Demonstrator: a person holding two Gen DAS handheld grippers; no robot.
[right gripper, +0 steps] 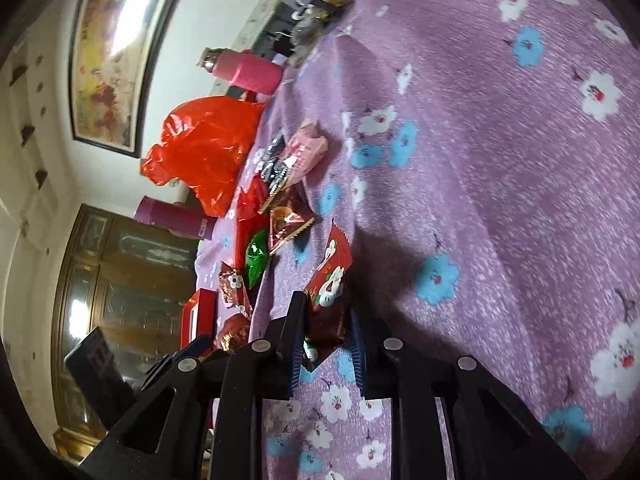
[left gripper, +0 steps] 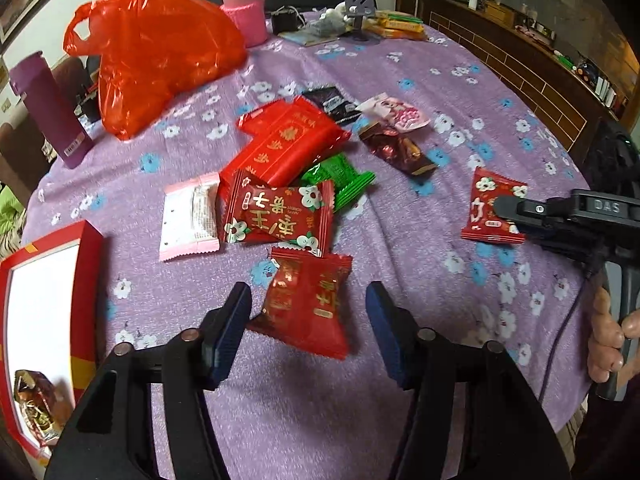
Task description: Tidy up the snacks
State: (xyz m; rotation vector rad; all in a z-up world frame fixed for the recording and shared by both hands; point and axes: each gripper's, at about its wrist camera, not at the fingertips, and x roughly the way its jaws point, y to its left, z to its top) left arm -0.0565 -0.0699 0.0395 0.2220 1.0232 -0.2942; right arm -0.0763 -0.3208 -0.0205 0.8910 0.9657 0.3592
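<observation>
Purple cloth with white and blue flowers covers the surface (left gripper: 400,80), and behind it we've got a white wall, a framed painting (right gripper: 116,60) and dark wooden cabinets (left gripper: 520,64). At the far side sit an orange plastic bag (left gripper: 160,52), a pink flask (left gripper: 244,12) and a purple bottle (left gripper: 48,112). Snack packets lie scattered mid-surface, and a red box (left gripper: 86,280) with a white inside waits at the left edge, one wrapped sweet (left gripper: 36,404) already in it.

Left tool (left gripper: 308,308) hangs over a red packet (left gripper: 308,300), jaws apart, pads not touching it; the packet's long axis runs away from the camera, tilted slightly left. Over on the right, the right tool (right gripper: 326,320) is clamped on a red flower-print packet (right gripper: 332,276), its long axis running along the fingers, far end pointing out across the cloth.
</observation>
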